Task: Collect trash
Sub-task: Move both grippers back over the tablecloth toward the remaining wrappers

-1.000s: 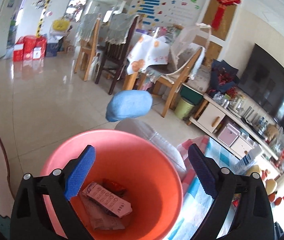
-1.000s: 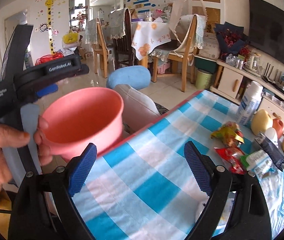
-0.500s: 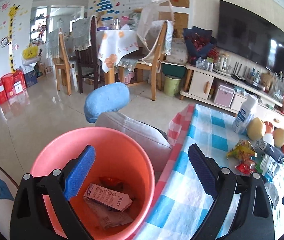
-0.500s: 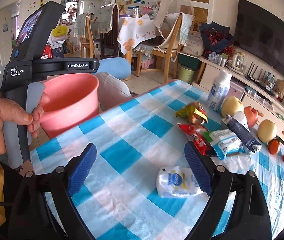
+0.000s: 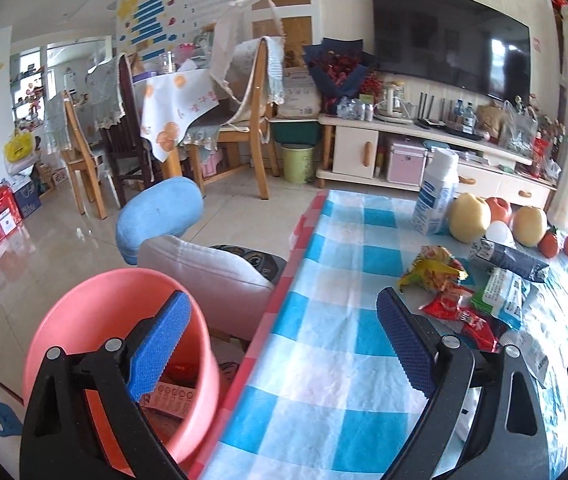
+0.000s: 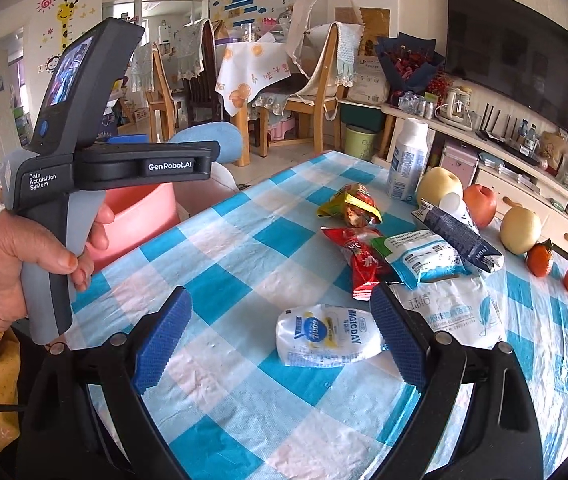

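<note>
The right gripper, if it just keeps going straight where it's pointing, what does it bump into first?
Most likely the white MAGICDAY pouch, lying on the checked tablecloth just ahead of the right gripper, between its open jaws. Depth is hard to judge here.

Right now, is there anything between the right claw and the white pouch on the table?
Nothing visible is. The right claw is open and empty, and the white pouch lies flat on the checked tablecloth just ahead of its fingertips, apart from the other wrappers.

Pink bucket bottom and trash inside mostly hidden behind left gripper's finger. Right view: bucket half covered by hand. White packet cut off behind right finger.
</note>
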